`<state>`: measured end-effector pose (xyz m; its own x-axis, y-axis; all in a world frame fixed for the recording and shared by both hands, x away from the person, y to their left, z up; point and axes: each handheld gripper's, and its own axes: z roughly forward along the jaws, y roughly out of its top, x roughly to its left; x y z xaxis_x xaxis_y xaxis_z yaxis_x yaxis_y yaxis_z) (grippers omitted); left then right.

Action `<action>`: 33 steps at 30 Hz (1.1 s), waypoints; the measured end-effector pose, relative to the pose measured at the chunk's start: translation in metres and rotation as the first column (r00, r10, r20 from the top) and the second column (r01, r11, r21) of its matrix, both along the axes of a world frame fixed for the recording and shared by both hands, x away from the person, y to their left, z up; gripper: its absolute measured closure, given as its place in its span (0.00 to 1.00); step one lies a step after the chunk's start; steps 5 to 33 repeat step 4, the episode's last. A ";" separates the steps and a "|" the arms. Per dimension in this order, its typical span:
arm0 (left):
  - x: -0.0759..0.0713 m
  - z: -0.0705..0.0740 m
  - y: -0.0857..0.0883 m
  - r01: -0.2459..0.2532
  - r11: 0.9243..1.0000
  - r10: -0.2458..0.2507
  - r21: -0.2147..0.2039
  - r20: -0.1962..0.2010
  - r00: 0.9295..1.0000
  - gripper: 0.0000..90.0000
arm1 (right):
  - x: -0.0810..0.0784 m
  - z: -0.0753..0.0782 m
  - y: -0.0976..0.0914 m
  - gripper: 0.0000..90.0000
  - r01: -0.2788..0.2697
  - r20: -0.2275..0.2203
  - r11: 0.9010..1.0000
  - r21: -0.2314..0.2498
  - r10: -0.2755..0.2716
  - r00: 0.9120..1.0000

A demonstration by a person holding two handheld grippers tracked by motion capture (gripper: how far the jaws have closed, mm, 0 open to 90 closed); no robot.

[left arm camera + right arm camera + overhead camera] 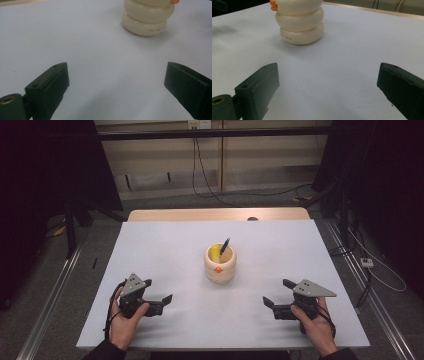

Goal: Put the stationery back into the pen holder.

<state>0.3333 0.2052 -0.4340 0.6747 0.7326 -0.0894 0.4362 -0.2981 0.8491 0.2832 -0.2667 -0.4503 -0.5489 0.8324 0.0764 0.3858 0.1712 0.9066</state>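
Cup (220,264), cream, ribbed, with orange knob.

The cream ringed cup (220,264) is standing alone near the middle of the white surface (165,245), forming the single obstacle there. A dark pen (224,245) and a yellow item (215,252) are projecting above its rim, obstructing any approach from directly overhead. Bare surface is lying open on all sides of the cup. The left gripper (161,303) and the right gripper (276,300) are resting well apart from it, jaws spread, each facing an unobstructed lane toward the cup.
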 end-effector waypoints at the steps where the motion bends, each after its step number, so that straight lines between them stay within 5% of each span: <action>1: 0.000 0.000 0.000 0.000 1.000 0.000 -0.004 0.005 1.000 0.07 | 0.000 0.000 0.000 0.05 -0.005 0.004 1.000 -0.003 0.005 1.000; 33: 0.000 -0.001 0.000 -0.003 1.000 0.003 -0.003 0.012 1.000 0.07 | 0.000 0.000 0.000 0.05 -0.005 0.004 1.000 -0.005 0.005 1.000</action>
